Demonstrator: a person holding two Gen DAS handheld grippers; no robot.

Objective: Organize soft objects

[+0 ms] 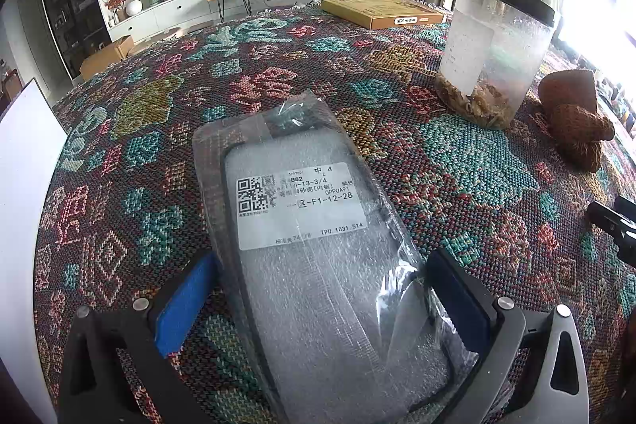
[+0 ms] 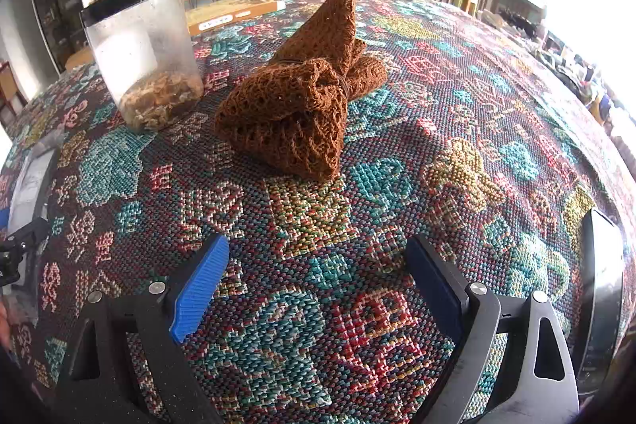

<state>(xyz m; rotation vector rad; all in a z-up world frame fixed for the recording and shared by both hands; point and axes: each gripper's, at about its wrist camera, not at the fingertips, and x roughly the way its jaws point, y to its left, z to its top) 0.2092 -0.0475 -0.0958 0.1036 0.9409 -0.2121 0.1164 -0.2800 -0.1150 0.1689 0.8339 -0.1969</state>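
left tongs (image 1: 322,297) spread wide, straddling the near end of a bagged phone case (image 1: 314,225); whether the pads touch it cannot be told, nothing clamped. the case lies flat on the woven cloth (image 1: 139,130), running forward from between the fingers, white label up. judged light, flexible, and slick in its crinkly plastic sleeve; a pinch across the long edges near the middle should hold better than the loose bag end.

ahead and to the right of the left tongs stands a clear jar (image 1: 497,42) with a black lid, holding a shallow layer of tan dried bits at the bottom and a white card against the wall; mostly empty otherwise.

right tongs (image 2: 318,289) open, nothing between the fingers, only cloth. straight ahead, well apart, sits a brown knitted bundle (image 2: 302,98), tied round the middle with a band. judged very light, squashy, likely to snag; take it at the banded waist.
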